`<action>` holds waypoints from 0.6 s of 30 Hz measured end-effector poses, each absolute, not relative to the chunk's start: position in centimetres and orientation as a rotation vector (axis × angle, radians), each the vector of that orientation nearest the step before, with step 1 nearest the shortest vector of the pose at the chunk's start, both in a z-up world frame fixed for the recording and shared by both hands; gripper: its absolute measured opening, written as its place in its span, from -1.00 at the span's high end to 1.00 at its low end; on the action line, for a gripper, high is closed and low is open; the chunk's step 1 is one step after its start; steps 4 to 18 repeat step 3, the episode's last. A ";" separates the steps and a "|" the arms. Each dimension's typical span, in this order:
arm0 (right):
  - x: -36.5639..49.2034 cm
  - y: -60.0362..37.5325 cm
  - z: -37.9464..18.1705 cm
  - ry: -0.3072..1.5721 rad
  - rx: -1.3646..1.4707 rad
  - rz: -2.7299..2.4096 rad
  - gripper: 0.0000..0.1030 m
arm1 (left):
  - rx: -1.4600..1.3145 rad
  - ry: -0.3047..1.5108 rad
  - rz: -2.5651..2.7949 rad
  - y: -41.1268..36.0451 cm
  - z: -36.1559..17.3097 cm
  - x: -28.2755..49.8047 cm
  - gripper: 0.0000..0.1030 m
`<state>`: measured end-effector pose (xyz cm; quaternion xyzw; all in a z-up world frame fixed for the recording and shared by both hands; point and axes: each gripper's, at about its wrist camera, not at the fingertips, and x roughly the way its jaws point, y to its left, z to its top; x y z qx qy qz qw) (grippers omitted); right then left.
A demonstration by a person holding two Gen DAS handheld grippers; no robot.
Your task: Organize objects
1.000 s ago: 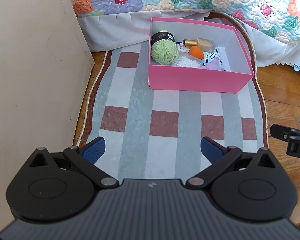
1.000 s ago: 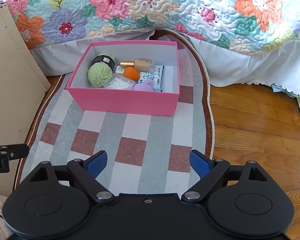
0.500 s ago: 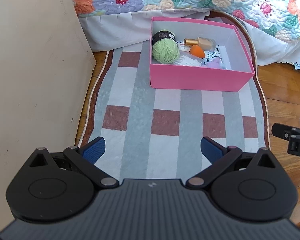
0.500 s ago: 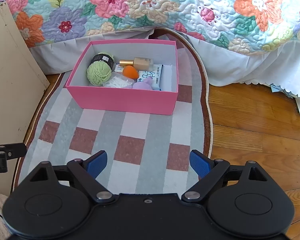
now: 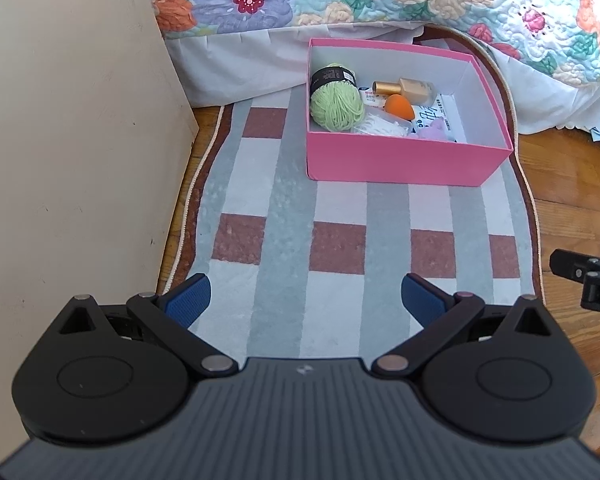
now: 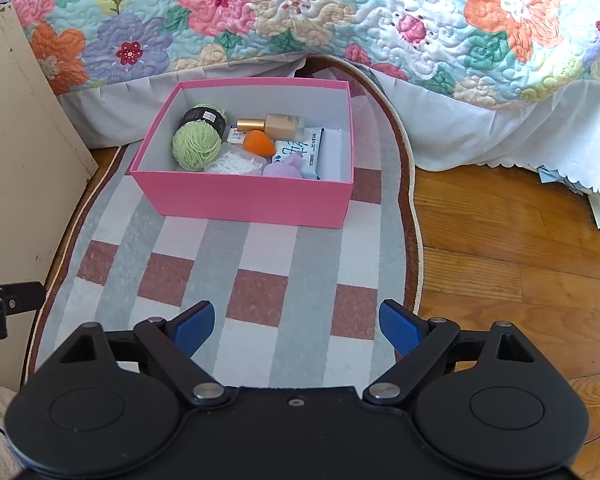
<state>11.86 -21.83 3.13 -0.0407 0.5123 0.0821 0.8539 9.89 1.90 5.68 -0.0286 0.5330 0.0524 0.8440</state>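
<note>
**Both claws empty, everything's sitting in the pink box**

So here's where you're at: your left claw (image 5: 303,300) is spread wide with nothing between its blue pads, hanging over the near end of the checked rug (image 5: 284,240). Same deal with your right claw (image 6: 296,326), wide and empty, over the rug's near right part, close to its edge and the wood floor (image 6: 520,248).

The pink box (image 6: 252,200) sits at the far end of the rug, right up against the white bed skirt (image 6: 440,128) under the flowery quilt (image 6: 300,8). Inside it, the green yarn ball (image 6: 196,146) is in the left side, touching the left wall. Beside it you've got the orange sponge (image 6: 258,142), the gold-capped bottle (image 6: 276,124) lying flat toward the far wall, a blue-and-white packet (image 6: 300,150), a clear pack of white bits (image 6: 232,162) and something lilac (image 6: 286,168) against the near wall.

A cream cabinet (image 5: 68,140) stands along the rug's left edge.
</note>
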 end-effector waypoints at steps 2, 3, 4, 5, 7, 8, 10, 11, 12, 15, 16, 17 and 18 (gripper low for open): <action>11.8 -21.8 3.1 1.078 -0.086 0.172 -0.79 | -0.062 1.126 0.112 1.8 5.7 9.9 -1.00; 11.8 -21.8 3.1 1.078 -0.087 0.173 -0.79 | -0.063 1.126 0.112 1.8 5.7 9.8 -1.00; 11.8 -21.8 3.1 1.078 -0.087 0.173 -0.79 | -0.063 1.126 0.112 1.8 5.7 9.8 -1.00; 11.8 -21.8 3.1 1.078 -0.087 0.173 -0.79 | -0.063 1.126 0.112 1.8 5.7 9.8 -1.00; 11.8 -21.8 3.1 1.078 -0.087 0.173 -0.79 | -0.063 1.126 0.112 1.8 5.7 9.8 -1.00; 11.8 -21.8 3.1 1.078 -0.087 0.173 -0.79 | -0.063 1.126 0.112 1.8 5.7 9.8 -1.00; 11.8 -21.8 3.1 1.078 -0.087 0.173 -0.79 | -0.063 1.126 0.112 1.8 5.7 9.8 -1.00; 11.8 -21.8 3.1 1.078 -0.087 0.173 -0.79 | -0.063 1.126 0.112 1.8 5.7 9.8 -1.00; 11.8 -21.8 3.1 1.078 -0.087 0.173 -0.79 | -0.063 1.126 0.112 1.8 5.7 9.8 -1.00; 11.8 -21.8 3.1 1.078 -0.087 0.173 -0.79 | -0.063 1.126 0.112 1.8 5.7 9.8 -1.00; 11.8 -21.8 3.1 1.078 -0.087 0.173 -0.79 | -0.063 1.126 0.112 1.8 5.7 9.8 -1.00; 11.8 -21.8 3.1 1.078 -0.087 0.173 -0.79 | -0.063 1.126 0.112 1.8 5.7 9.8 -1.00; 11.8 -21.8 3.1 1.078 -0.087 0.173 -0.79 | -0.063 1.126 0.112 1.8 5.7 9.8 -1.00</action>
